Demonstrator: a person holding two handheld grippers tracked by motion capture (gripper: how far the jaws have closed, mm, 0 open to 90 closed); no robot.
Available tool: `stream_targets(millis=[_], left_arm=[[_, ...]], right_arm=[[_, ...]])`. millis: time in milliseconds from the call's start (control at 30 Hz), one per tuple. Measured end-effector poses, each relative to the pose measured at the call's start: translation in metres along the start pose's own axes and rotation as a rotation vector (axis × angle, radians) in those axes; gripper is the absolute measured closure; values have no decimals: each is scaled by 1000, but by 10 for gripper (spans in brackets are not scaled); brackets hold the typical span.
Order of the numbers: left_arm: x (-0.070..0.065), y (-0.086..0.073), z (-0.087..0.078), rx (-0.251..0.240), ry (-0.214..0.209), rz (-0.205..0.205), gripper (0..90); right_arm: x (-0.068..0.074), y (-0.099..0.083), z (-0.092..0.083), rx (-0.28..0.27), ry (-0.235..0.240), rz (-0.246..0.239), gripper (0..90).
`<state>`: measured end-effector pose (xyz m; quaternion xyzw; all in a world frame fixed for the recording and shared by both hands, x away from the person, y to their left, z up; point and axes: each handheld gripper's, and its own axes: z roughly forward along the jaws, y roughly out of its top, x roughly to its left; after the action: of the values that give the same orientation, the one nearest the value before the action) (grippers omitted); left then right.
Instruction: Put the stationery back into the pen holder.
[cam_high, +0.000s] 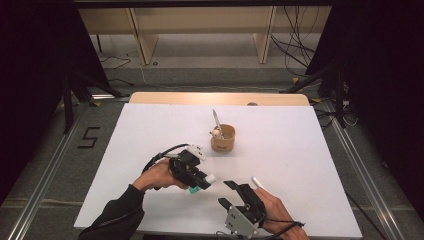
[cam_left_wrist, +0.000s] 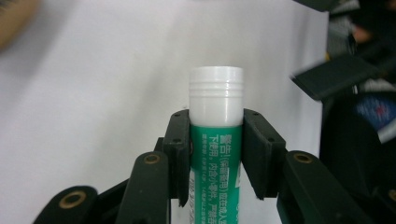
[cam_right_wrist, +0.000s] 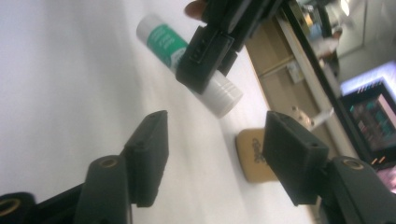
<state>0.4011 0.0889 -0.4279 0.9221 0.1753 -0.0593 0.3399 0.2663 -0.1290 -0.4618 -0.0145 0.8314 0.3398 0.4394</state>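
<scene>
Gripping the green-labelled glue stick with the white cap (cam_left_wrist: 216, 140) in your left gripper (cam_high: 196, 176), you have the tube clamped between both black pads, cap end jutting past the jaws and held low over the white table sheet (cam_high: 150, 130), left of centre and near your edge; that hold looks secure, so the pick-up part of the job seems done; no earlier picture is needed to see the cap is on the tube, and whether it is to come off or the stick is to be stowed is a judgement, not a fact shown. Moving right, the round wooden cup (cam_high: 223, 138) stands well beyond both hands, mid-table, with a silvery pen (cam_high: 216, 120) and a small pale figure leaning inside it; if the stick belongs there, that carry is still ahead of you. Farther right, your right gripper (cam_high: 227, 193) sits with jaws apart and nothing between them, pointed toward the capped end, which lies just ahead of its pads in the right gripper view; a small white piece (cam_high: 256, 182) shows by your right hand, too small to identify. Nothing lies between the two grippers; the only crowding is their own closeness, so bring them together with care.
</scene>
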Motion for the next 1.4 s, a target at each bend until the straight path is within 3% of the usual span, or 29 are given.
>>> stream_targets(millis=[33,67,100,133,167,233,300,333,367,400,433,500,533,667,933,1100,1400], left_arm=[[1,0,-1,-30,16,-15,651],[1,0,-1,-30,16,-15,651],[2,1,-2,-48,34,-22,651],[3,2,-3,-66,47,-27,651],[3,4,-4,-109,77,-38,651],[3,6,-6,-154,115,-49,651],[4,9,-8,-211,147,-72,650],[4,9,-8,-211,147,-72,651],[5,12,-9,-267,180,-84,650],[5,12,-9,-267,180,-84,650],[6,16,-9,-318,213,-95,650],[7,18,-9,-339,221,-102,650],[9,22,-8,-381,235,-116,650],[11,30,-7,-439,266,-148,650],[18,46,-6,-544,314,-175,650],[26,55,-1,-598,336,-199,651],[36,70,8,-643,356,-191,651]], right_arm=[[-3,-1,-1,-10,1,39,393],[-3,-1,-1,-10,1,39,393],[-7,-4,-3,-15,6,123,379],[-7,-4,-3,-15,6,123,379],[-12,-7,-4,-24,7,193,374],[-16,-10,-5,-28,7,256,372],[-18,-13,-6,-33,13,295,372],[-18,-13,-6,-33,13,295,372],[-19,-15,-7,-43,22,320,368],[-19,-15,-7,-43,22,320,368],[-19,-16,-8,-49,26,342,365],[-20,-17,-9,-52,25,357,357],[-20,-17,-9,-53,28,371,353],[-23,-21,-10,-67,43,448,331],[-33,-33,-14,-82,84,688,314],[-33,-37,-16,-77,89,723,315],[-31,-39,-16,-67,96,731,317]])
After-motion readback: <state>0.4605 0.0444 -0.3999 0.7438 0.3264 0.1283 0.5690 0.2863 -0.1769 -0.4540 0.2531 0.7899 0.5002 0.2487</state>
